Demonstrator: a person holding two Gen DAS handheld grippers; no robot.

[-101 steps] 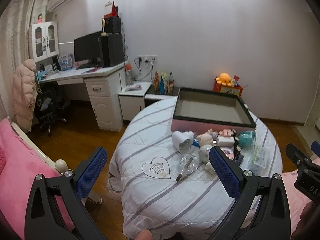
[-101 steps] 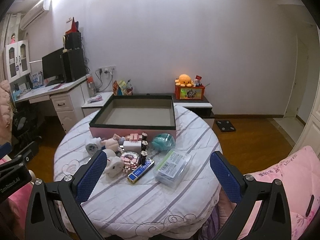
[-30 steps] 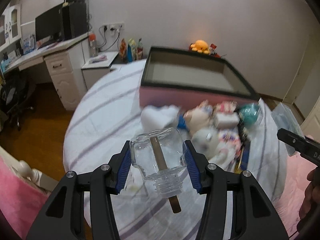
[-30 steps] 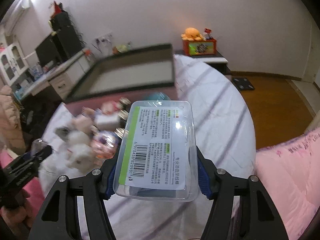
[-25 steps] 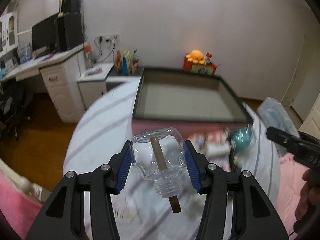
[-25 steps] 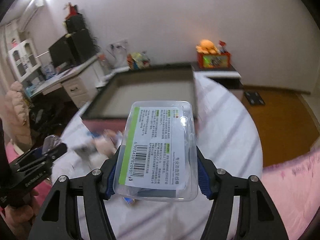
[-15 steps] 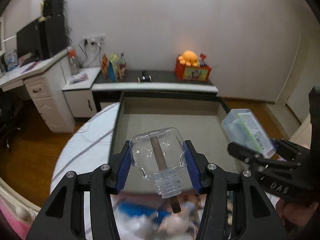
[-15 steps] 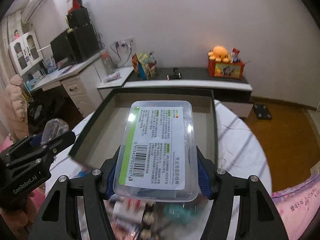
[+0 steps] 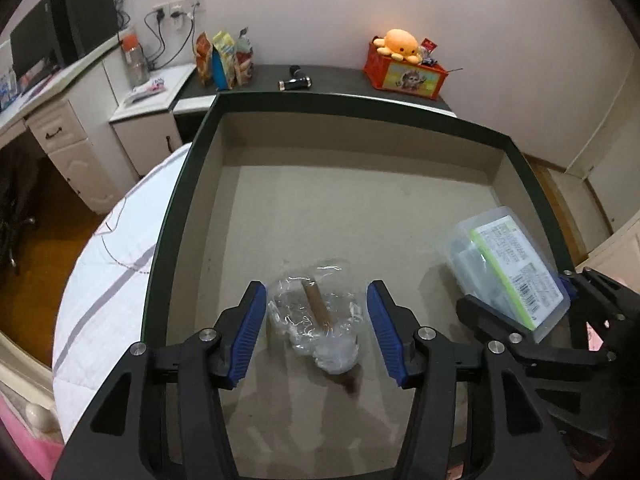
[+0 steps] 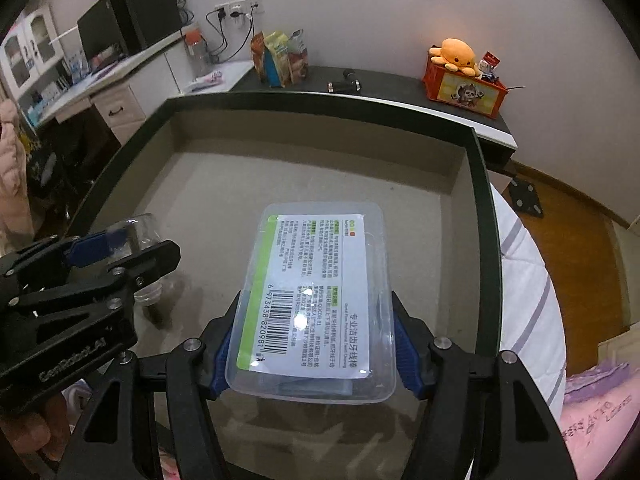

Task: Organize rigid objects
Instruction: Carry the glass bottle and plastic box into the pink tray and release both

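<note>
A large shallow box with a dark rim (image 9: 192, 184) and a beige floor fills both views. My left gripper (image 9: 316, 336) hangs over its near left part, and its jaws are opening. Between them a clear glass bottle (image 9: 316, 320) with a brown stick inside shows blurred, clear of both blue pads (image 9: 250, 332), close to the box floor. My right gripper (image 10: 314, 344) is shut on a clear plastic case (image 10: 316, 288) with a green-edged barcode label, held above the box floor (image 10: 248, 184). The left wrist view shows the same case (image 9: 504, 264) at the right.
The box sits on a round table under a white cloth with grey stripes (image 9: 108, 272). Behind it a low dark cabinet carries snack bags (image 9: 224, 60) and an orange box with an octopus plush (image 9: 404, 68). A white desk (image 9: 60, 120) stands left, pink bedding (image 10: 592, 412) right.
Both grippers have moved forward from the loose objects on the table to above the box. The left jaws have widened and the bottle has slipped free of the pads, downward.
</note>
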